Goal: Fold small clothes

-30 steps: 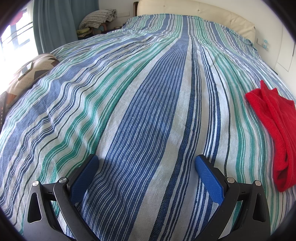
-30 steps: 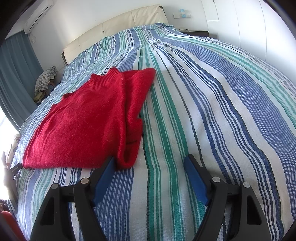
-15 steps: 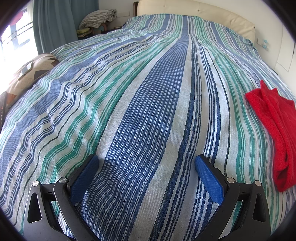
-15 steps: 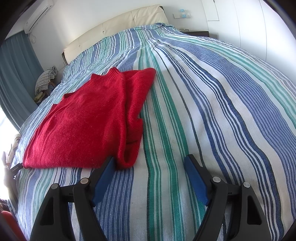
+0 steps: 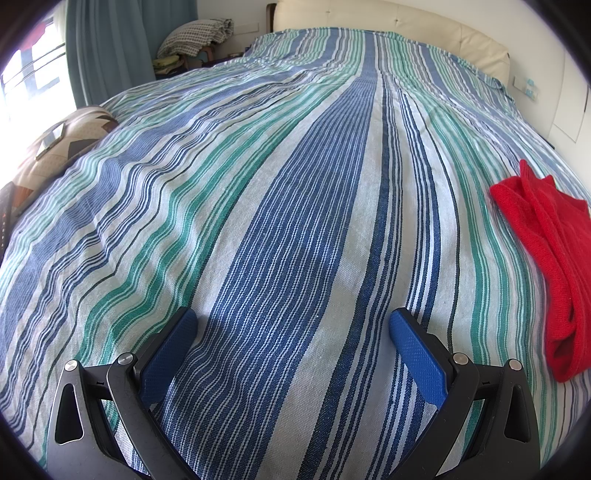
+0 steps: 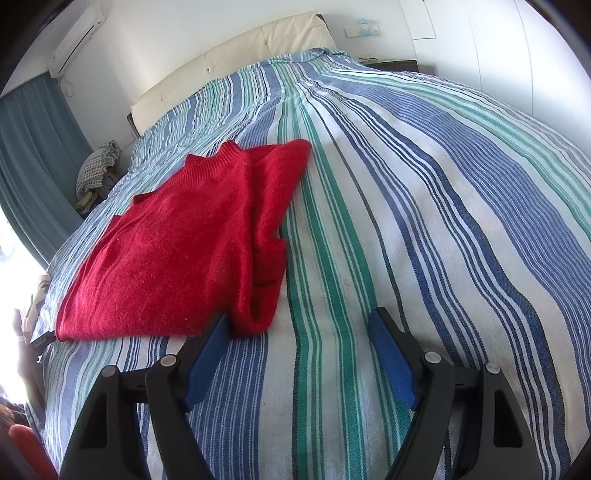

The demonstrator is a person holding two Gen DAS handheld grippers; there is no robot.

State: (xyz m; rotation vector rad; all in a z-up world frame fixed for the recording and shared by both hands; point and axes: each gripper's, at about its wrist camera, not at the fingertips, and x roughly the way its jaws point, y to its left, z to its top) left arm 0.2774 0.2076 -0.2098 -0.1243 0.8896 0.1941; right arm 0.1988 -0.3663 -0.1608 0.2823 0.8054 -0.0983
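A red knit sweater (image 6: 184,251) lies folded on the striped bedspread (image 6: 424,221), left of centre in the right wrist view. Its near corner sits just beyond my right gripper's left fingertip. My right gripper (image 6: 301,325) is open and empty, low over the bedspread. In the left wrist view the sweater (image 5: 550,254) lies at the far right. My left gripper (image 5: 291,325) is open and empty over bare bedspread (image 5: 258,184), well to the left of the sweater.
A cream padded headboard (image 5: 388,22) stands at the far end of the bed. A patterned cushion (image 5: 55,147) lies at the left edge. Teal curtains (image 5: 110,48) and a pile of cloth on a stool (image 5: 195,37) stand at the back left. White wall (image 6: 498,48) lies right.
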